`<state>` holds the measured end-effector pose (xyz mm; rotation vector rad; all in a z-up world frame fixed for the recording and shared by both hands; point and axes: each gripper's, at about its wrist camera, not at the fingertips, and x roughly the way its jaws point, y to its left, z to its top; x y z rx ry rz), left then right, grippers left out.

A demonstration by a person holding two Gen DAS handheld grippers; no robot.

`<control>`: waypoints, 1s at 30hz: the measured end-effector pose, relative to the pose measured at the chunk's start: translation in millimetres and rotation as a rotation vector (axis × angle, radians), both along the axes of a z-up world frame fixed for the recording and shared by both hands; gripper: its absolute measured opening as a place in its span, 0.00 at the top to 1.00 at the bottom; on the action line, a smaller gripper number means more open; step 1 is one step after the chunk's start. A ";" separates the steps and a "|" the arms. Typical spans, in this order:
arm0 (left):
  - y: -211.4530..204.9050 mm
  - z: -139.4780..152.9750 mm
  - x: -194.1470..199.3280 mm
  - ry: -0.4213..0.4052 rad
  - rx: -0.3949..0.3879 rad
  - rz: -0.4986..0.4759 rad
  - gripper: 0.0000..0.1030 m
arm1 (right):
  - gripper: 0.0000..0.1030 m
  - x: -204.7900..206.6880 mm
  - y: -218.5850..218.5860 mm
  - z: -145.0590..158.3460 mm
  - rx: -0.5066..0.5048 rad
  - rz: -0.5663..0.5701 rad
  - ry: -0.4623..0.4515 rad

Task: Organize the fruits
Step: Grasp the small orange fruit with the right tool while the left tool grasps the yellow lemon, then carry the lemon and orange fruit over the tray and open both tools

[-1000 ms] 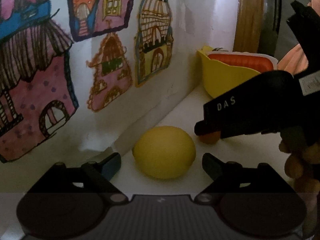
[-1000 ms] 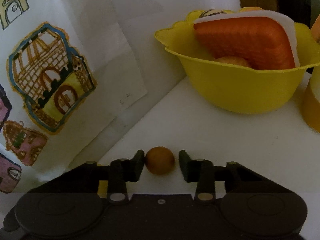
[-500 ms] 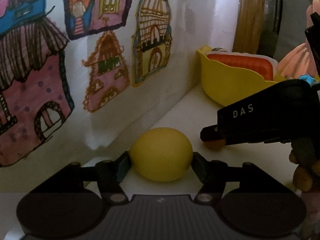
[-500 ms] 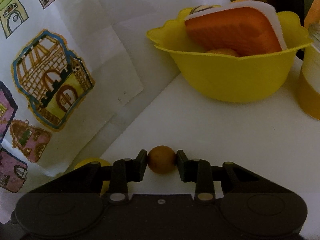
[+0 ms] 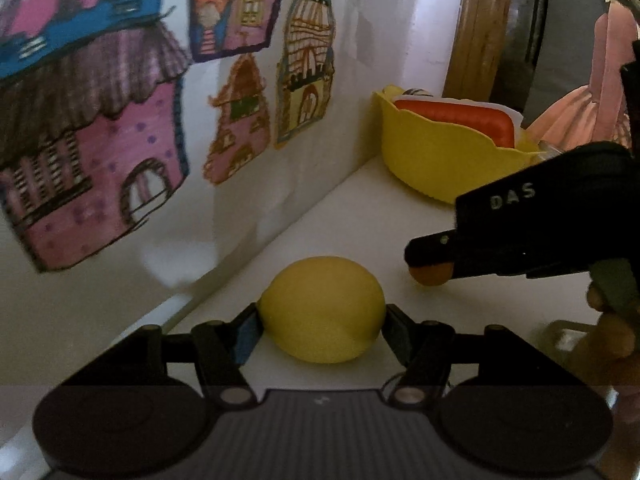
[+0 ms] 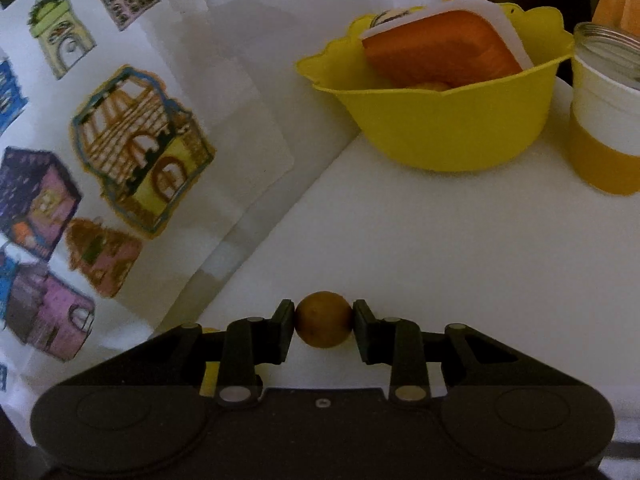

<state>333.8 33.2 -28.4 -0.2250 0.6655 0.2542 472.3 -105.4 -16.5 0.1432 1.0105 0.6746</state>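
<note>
Left wrist: left gripper [image 5: 322, 318], open a second ago, now clamps lemon [image 5: 322, 314]. Right gripper [image 6: 324, 326] pinches small orange fruit [image 6: 324, 324]; yellow bowl [image 6: 440, 136] at 1 o'clock, next stop.

A home corner: children's house drawings [image 5: 100, 152] on the wall, yellow bowl [image 6: 440, 128] on a white tabletop [image 6: 440, 248].

A matt, finely dimpled lemon [image 5: 322, 314] is sitting between the left gripper [image 5: 320, 320]'s matt black plastic fingers, while a smooth, dull orange fruit [image 6: 324, 324] is showing in the right gripper [image 6: 324, 326]. A smooth yellow plastic bowl [image 6: 444, 128] is resting on a smooth white tabletop [image 6: 440, 248], beside a clear glass jar [image 6: 606, 116]. Felt-pen drawings on paper [image 5: 236, 120] are covering the wall.
</note>
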 end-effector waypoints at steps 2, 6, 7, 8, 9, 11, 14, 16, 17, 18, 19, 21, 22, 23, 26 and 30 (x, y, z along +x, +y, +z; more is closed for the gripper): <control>-1.6 0.8 -8.2 -0.001 -0.004 -0.002 0.33 | 0.68 -7.4 -3.5 3.4 -0.004 0.003 -0.003; -5.5 3.7 -23.4 -0.009 -0.008 -0.016 0.34 | 0.68 -21.1 -11.9 10.9 0.005 0.002 -0.005; -7.1 4.3 -27.5 -0.011 -0.010 -0.019 0.34 | 0.68 -24.4 -13.6 12.8 0.005 0.002 -0.007; -8.2 5.0 -32.8 -0.013 -0.013 -0.022 0.34 | 0.68 -28.0 -15.4 14.5 0.006 0.002 -0.010; -8.9 5.9 -40.6 -0.015 -0.016 -0.023 0.34 | 0.68 -31.4 -17.2 16.0 0.007 0.000 -0.011; -11.2 6.5 -47.3 -0.015 -0.019 -0.027 0.34 | 0.68 -40.0 -21.1 18.9 0.006 -0.004 -0.010; -12.8 8.5 -69.7 -0.018 -0.029 -0.033 0.34 | 0.67 -50.7 -26.1 24.6 0.009 -0.008 -0.010; -15.0 10.3 -79.5 -0.022 -0.033 -0.037 0.34 | 0.67 -58.2 -29.8 28.5 0.013 -0.007 -0.009; -16.1 11.7 -85.6 -0.026 -0.035 -0.042 0.34 | 0.67 -62.4 -31.9 30.8 0.015 -0.005 -0.013; -16.9 13.1 -90.0 -0.030 -0.037 -0.044 0.34 | 0.67 -67.2 -34.7 32.6 0.019 -0.004 -0.015; -18.2 14.1 -94.3 -0.035 -0.038 -0.046 0.34 | 0.67 -71.7 -37.3 34.5 0.024 -0.003 -0.016; -19.4 16.5 -100.0 -0.040 -0.043 -0.052 0.34 | 0.67 -81.2 -43.3 39.3 0.034 -0.005 -0.021; -20.1 17.9 -103.1 -0.042 -0.046 -0.056 0.34 | 0.67 -86.6 -46.5 42.1 0.042 -0.004 -0.024; -21.1 19.7 -106.9 -0.046 -0.049 -0.058 0.34 | 0.67 -91.9 -50.4 44.9 0.049 -0.004 -0.027; -24.6 25.0 -114.2 -0.056 -0.054 -0.066 0.34 | 0.67 -107.2 -59.4 51.5 0.067 -0.009 -0.037; -32.9 33.3 -127.3 -0.077 -0.060 -0.086 0.34 | 0.67 -128.5 -72.2 60.2 0.080 -0.016 -0.050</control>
